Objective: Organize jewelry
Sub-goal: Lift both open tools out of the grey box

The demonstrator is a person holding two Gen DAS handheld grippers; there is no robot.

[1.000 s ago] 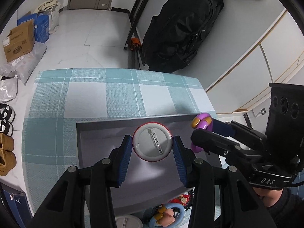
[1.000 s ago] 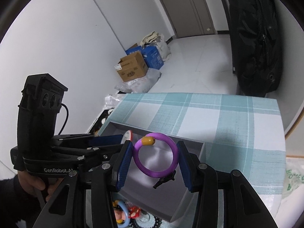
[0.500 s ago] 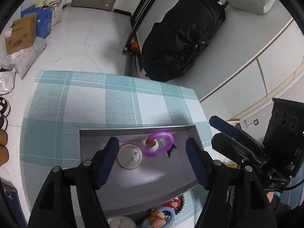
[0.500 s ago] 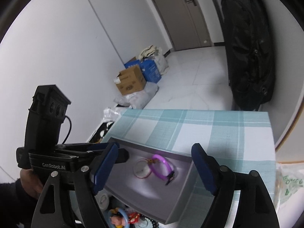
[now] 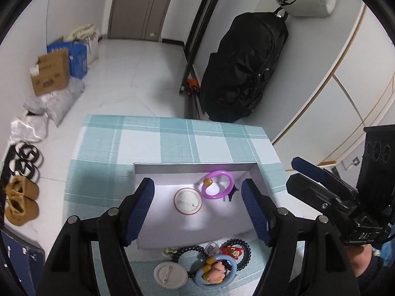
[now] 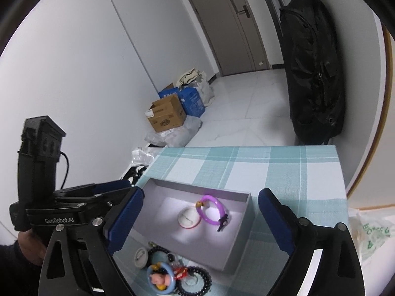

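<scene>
An open grey box [image 5: 192, 167] stands on the checked tablecloth. Inside it lie a round white badge with a red rim [image 5: 188, 201] and a purple ring bracelet with a yellow bead [image 5: 231, 181], side by side. My left gripper [image 5: 197, 185] hovers above the box, open and empty. My right gripper [image 6: 201, 193] is also above the box; its jaws are opening with nothing between them. The right wrist view shows the badge [image 6: 188, 219] and the purple ring [image 6: 211, 197] resting on the box floor. Each gripper appears at the edge of the other's view.
In front of the box lies a loose pile: a white badge [image 5: 170, 275], a blue ring with a pink pig figure [image 5: 214, 273] and black bead bracelets [image 5: 237, 244]. A black backpack [image 5: 244, 74] hangs beyond the table. Cardboard boxes [image 5: 49, 75] and shoes sit on the floor at left.
The left gripper let go of the badge and the right let go of the purple ring. Both opened wide and drew back and up; the two pieces now lie in the box.
</scene>
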